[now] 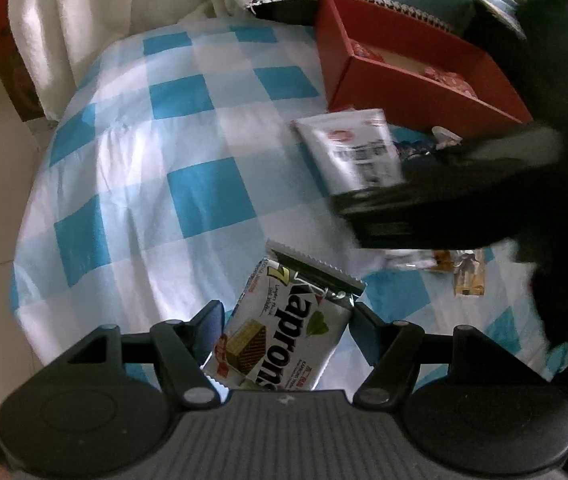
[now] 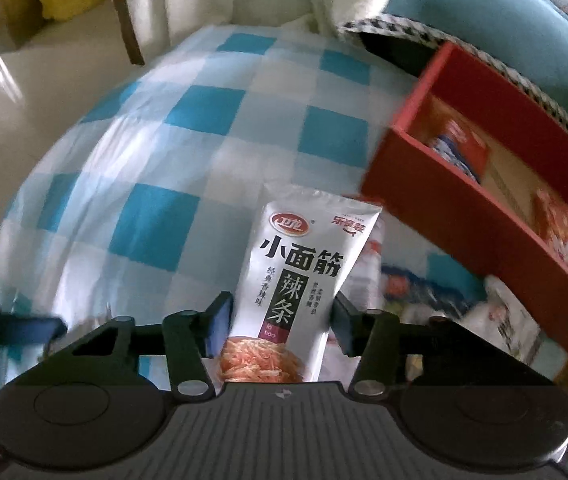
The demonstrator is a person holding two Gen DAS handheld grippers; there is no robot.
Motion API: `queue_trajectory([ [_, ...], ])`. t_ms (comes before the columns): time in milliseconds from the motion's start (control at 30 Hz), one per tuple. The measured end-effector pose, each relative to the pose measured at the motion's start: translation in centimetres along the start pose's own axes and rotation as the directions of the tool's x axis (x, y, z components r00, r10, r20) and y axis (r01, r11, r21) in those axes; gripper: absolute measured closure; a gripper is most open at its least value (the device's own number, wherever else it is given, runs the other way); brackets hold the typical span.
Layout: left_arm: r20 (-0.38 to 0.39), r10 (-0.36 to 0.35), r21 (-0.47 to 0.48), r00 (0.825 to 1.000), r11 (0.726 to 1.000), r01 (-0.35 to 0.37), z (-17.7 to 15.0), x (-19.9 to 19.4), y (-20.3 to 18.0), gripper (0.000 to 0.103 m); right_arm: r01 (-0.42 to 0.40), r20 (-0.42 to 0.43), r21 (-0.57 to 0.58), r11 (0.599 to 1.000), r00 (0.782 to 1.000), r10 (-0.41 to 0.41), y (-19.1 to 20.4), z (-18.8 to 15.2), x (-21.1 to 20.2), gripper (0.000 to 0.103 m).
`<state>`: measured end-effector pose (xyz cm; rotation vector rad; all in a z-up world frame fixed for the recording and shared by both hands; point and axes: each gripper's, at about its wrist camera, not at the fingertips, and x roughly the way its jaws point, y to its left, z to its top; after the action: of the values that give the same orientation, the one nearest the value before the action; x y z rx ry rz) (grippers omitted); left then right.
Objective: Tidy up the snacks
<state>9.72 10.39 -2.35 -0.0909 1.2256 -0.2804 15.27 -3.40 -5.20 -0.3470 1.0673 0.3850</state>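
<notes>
The checked cloth (image 2: 155,168) lies bare and open toward the left; on the right, the red box (image 2: 464,216) and loose snack packets (image 2: 516,320) crowd the way.

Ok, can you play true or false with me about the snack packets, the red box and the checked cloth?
1. The left gripper holds a white wafer packet with a green heart. True.
2. The right gripper has a yellow banana between its fingers. False: it has a white packet of spicy strips with black Chinese writing.
3. The open red cardboard box is empty. False: some red and orange packets already lie inside.
4. The cloth under everything is a blue and white checked cloth. True.
5. The red box is shut with a lid. False: its top is open.
</notes>
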Motion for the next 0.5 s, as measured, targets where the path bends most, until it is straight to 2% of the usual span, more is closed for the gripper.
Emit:
queue_trajectory([
  [267,-0.019,0.037,0.066,0.999,0.997,-0.036,0.1,1.3,-1.8,0.041,-0.076,0.055,0.110,0.991,0.996,0.071,-6.7,-5.4,-4.5,0.047],
  [400,-0.018,0.077,0.100,0.997,0.992,-0.075,0.3,2.3,-2.9,0.041,-0.114,0.053,0.168,0.979,0.993,0.106,-8.1,-8.7,-3.7,0.047],
  [500,-0.051,0.103,0.132,0.993,0.987,-0.095,0.2,3.6,-3.9,0.041,-0.101,0.019,0.141,0.985,0.995,0.099,-7.6,-9.8,-2.4,0.047],
])
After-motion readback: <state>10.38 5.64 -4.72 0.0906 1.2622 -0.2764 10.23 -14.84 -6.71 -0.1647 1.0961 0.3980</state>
